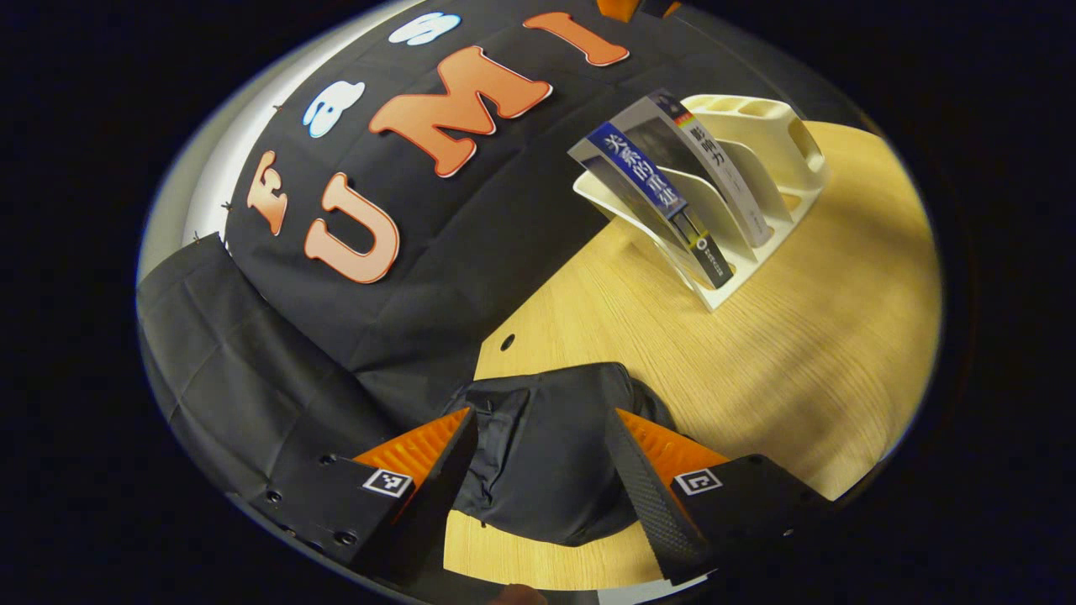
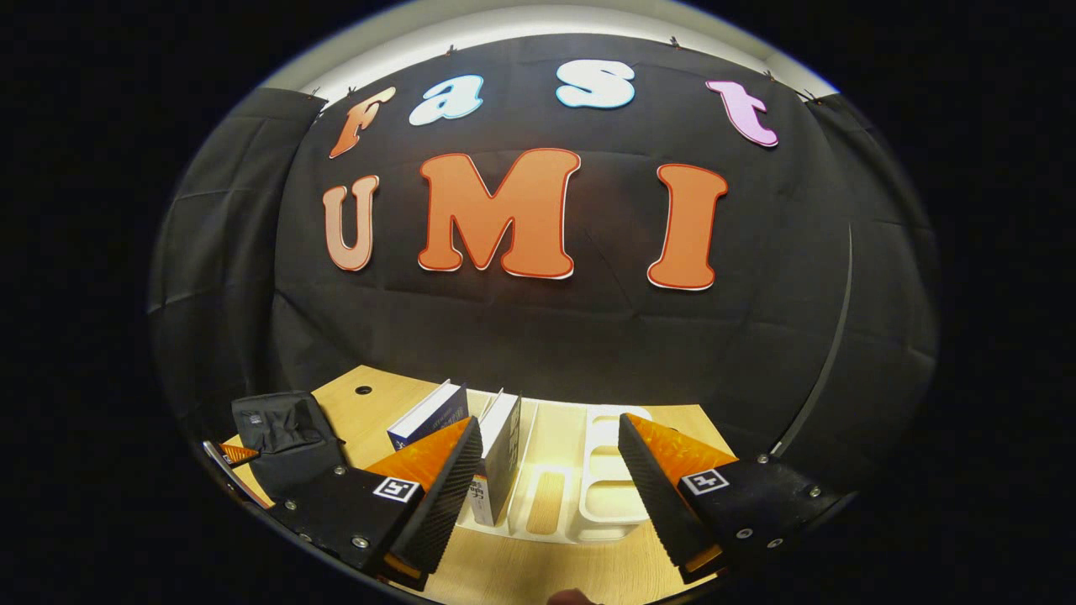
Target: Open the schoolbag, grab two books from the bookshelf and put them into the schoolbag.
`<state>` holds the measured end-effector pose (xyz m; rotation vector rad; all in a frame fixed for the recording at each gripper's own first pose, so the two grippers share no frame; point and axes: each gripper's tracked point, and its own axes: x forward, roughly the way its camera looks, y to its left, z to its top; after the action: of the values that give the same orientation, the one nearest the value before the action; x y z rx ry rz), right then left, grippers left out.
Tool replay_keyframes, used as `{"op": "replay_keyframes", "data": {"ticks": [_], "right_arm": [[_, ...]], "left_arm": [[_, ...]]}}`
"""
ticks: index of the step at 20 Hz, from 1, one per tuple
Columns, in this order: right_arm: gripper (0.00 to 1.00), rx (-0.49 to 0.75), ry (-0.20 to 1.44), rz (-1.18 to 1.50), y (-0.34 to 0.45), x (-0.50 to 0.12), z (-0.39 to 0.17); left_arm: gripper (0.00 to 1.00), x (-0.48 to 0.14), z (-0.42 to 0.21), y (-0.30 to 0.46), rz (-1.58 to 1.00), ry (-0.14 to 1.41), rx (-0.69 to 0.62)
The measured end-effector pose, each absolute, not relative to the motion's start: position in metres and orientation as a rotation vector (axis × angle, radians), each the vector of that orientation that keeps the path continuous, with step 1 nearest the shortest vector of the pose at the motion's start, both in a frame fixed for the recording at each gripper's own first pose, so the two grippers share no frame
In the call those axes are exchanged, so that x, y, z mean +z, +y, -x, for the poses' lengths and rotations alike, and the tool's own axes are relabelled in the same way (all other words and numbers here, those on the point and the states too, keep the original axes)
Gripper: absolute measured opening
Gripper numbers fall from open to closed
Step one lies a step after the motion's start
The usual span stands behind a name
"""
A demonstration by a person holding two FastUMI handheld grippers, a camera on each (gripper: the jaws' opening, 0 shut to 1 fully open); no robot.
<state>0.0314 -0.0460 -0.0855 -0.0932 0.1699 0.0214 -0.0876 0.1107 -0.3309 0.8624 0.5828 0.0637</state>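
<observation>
Spread fingers of the left gripper flank the black schoolbag on the wooden table, not pressing it. Beyond, two books lean in a white bookshelf. Right gripper hangs released before that bookshelf.

A light wood-grain counter is seen in the left gripper view, with a small round hole near its back edge by the booth wall. A black schoolbag is laid directly on it at the near side. Farther back, well apart from the schoolbag, a white slotted bookshelf is set on the counter, and two books are held leaning in its slots.
</observation>
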Motion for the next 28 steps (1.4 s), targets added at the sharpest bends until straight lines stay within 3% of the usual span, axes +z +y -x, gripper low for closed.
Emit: {"op": "replay_keyframes", "data": {"ticks": [9, 19, 21, 23, 24, 25, 26, 28], "right_arm": [[0.97, -0.008, 0.185, 0.081, -0.065, -0.092, -0.029], [0.97, 0.001, 0.184, 0.069, -0.07, -0.088, -0.027], [0.97, 0.008, 0.178, 0.07, -0.07, -0.085, -0.026], [0.97, 0.015, 0.177, 0.07, -0.069, -0.083, -0.025], [0.96, 0.022, 0.178, 0.065, -0.067, -0.081, -0.025], [0.96, 0.027, 0.182, 0.063, -0.066, -0.081, -0.024], [0.97, 0.03, 0.18, 0.064, -0.064, -0.079, -0.024], [0.97, 0.015, 0.17, 0.076, -0.064, -0.074, -0.024]], "left_arm": [[0.96, -0.391, 0.095, 0.138, -0.974, 0.706, 0.076], [0.93, -0.388, 0.073, 0.154, -1.058, 0.697, 0.172], [0.83, -0.388, 0.067, 0.154, -1.063, 0.705, 0.182], [0.61, -0.39, 0.062, 0.158, -1.046, 0.721, 0.185], [0.6, -0.39, 0.059, 0.158, -1.029, 0.732, 0.18], [0.35, -0.389, 0.057, 0.161, -1.009, 0.749, 0.175], [0.38, -0.39, 0.056, 0.161, -0.985, 0.764, 0.166], [0.27, -0.39, 0.051, 0.163, -0.932, 0.792, 0.148]]}}
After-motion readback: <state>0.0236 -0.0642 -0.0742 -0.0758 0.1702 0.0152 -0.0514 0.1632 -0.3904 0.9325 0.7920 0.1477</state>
